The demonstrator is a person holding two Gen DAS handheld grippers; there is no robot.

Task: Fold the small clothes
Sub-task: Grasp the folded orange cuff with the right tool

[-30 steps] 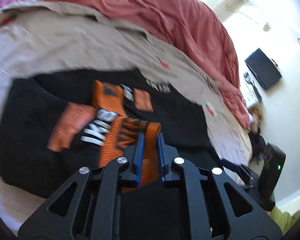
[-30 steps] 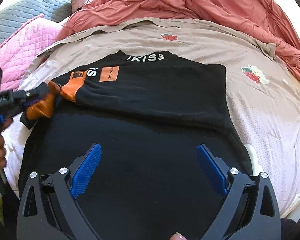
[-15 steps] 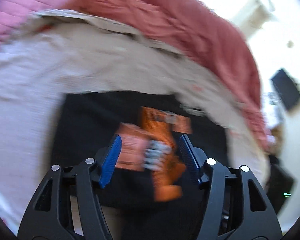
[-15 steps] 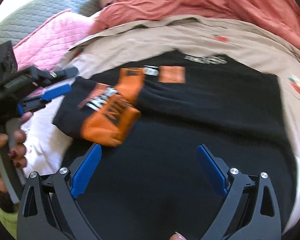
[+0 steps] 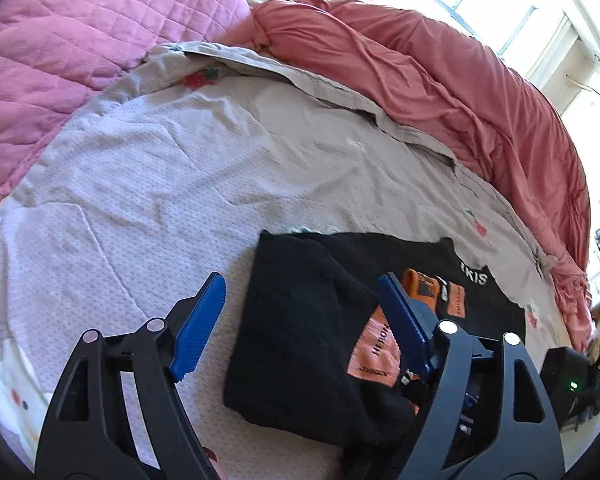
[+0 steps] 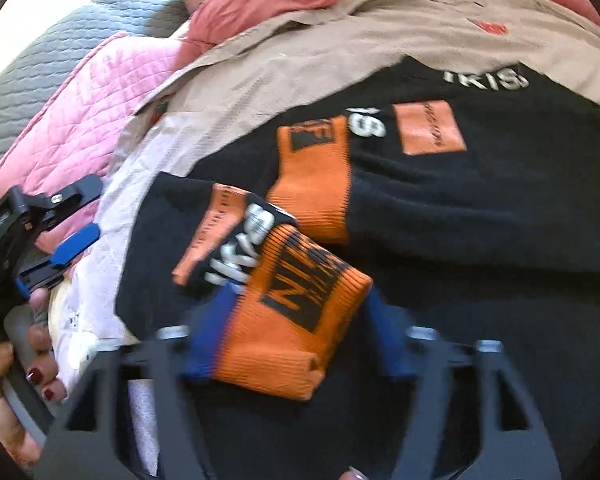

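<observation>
A black sweater [image 6: 460, 216] with orange cuffs and orange patches lies on the bed, both sleeves folded across its body. The near orange cuff [image 6: 296, 320] lies on the black body between the blue pads of my right gripper [image 6: 296, 328], whose jaws are partly closed around it; the view is blurred. My left gripper [image 5: 300, 324] is open and empty, held above the sweater's left folded edge [image 5: 296, 320]. It also shows at the left of the right wrist view [image 6: 76, 240], in a hand with red nails.
The bed has a beige sheet with strawberry prints [image 5: 220, 152]. A red duvet [image 5: 440, 72] is bunched along the far side. A pink quilted pillow [image 5: 60, 40] lies at the far left. A black device with a green light [image 5: 572, 376] stands beyond the bed.
My left gripper has let go of the orange cuff, opened and pulled back to the left. My right gripper has moved left to the cuff and its jaws have narrowed around it.
</observation>
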